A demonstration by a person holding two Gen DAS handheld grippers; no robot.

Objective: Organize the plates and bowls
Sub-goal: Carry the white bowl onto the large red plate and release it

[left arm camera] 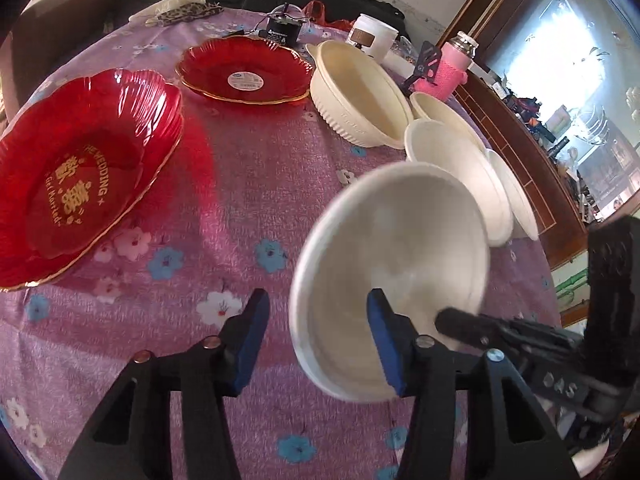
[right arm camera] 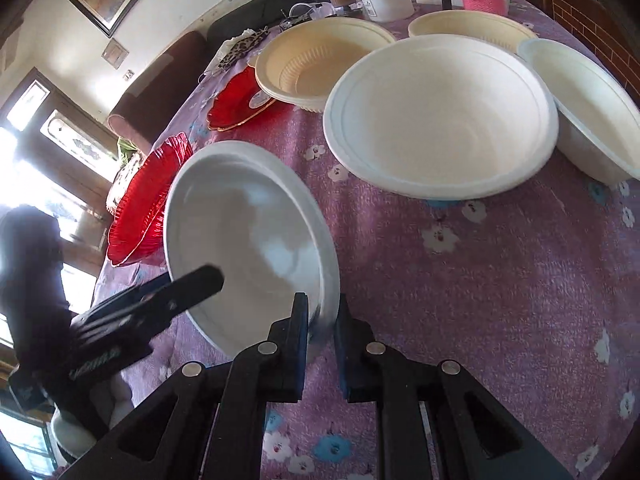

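Left view: the left tongs [left arm camera: 316, 340] gape wide, empty, one blue pad overlapping the rim of a tilted white bowl [left arm camera: 396, 256] raised above the counter [left arm camera: 240, 184]. The near red plate [left arm camera: 76, 176] reads "WEDDING" and "Get Married" in gold; the far red plate [left arm camera: 244, 74] bears a white sticker, unreadable.

Right view: the right tongs [right arm camera: 323, 320] pinch the white bowl [right arm camera: 244, 236] by its rim, tilted. Beyond sit another white bowl [right arm camera: 440, 116] and a ribbed cream bowl [right arm camera: 320, 62].
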